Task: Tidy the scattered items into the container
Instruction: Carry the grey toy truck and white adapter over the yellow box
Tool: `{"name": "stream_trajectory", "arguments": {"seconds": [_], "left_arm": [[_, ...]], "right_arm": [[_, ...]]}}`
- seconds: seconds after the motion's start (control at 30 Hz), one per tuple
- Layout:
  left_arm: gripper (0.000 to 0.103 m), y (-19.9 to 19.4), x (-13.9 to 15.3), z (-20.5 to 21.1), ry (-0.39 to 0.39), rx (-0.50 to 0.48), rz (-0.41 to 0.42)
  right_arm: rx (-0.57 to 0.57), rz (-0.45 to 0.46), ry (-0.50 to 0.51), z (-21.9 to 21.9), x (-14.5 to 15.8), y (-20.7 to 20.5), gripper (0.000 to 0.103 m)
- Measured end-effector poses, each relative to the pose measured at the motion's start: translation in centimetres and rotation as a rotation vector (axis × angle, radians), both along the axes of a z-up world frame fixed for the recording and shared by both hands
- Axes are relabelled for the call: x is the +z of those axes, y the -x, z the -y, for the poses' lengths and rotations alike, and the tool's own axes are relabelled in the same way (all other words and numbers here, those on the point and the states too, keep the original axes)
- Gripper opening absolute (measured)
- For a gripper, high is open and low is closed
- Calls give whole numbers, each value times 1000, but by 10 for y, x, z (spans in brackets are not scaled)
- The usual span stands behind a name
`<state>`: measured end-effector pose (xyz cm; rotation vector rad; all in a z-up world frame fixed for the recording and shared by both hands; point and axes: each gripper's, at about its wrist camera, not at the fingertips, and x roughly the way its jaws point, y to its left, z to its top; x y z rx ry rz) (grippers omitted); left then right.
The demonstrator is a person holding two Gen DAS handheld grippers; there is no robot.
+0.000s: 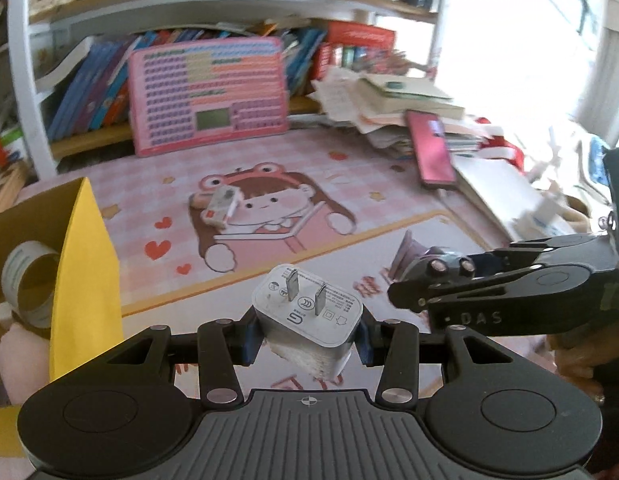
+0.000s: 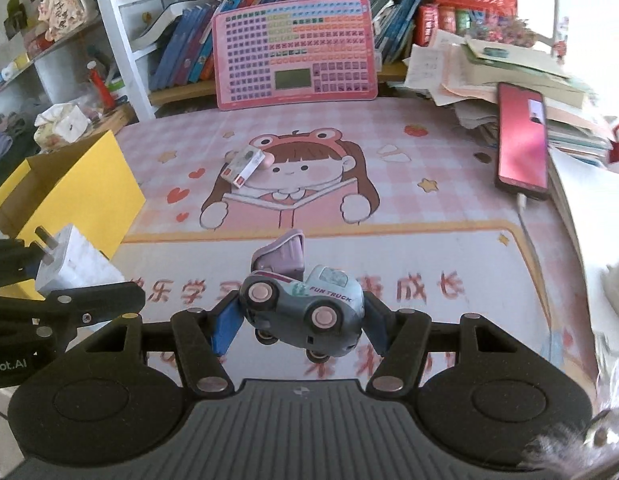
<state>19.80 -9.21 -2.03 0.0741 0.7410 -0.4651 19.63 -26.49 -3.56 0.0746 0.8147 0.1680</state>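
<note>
My left gripper (image 1: 307, 334) is shut on a white plug charger (image 1: 309, 312), prongs pointing up, held above the desk mat. My right gripper (image 2: 303, 320) is shut on a grey toy truck (image 2: 305, 304) with pink wheels and a raised purple bed, lying on its side between the blue pads. Each gripper shows in the other's view: the right one with the truck (image 1: 429, 268) at the right, the left one with the charger (image 2: 69, 260) at the left. The yellow cardboard box (image 1: 85, 264) stands at the left, with a tape roll (image 1: 27, 284) inside. A small white carton (image 2: 245, 166) lies on the mat.
A pink calculator board (image 2: 295, 52) leans against shelved books at the back. A red phone (image 2: 523, 140) on a cable rests on a paper stack (image 2: 489, 76) at the right. The cartoon desk mat (image 2: 389, 208) covers the desk. A hand (image 1: 577, 356) holds the right gripper.
</note>
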Motion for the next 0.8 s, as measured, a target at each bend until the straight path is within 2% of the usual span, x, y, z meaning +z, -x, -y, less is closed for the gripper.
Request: {"name": "stream_trajectory", "arguments": {"seconds": [0.2,0.43,0.63,0.8], "left_arm": [[43,38,3,-33,20,-75,-8],[43,73,8,-82,31,-88,-3],[43,95,7,-126,27,-54,-7],[43,107,7,-166,30,23,-9]], "right_arm": [[-80,17,15,-30,8,45,60],[-101,23,19,-82,9,93,60],[-89,-3,0,-121,5,116,60],[9,0,5,-163,7,121,60]]}}
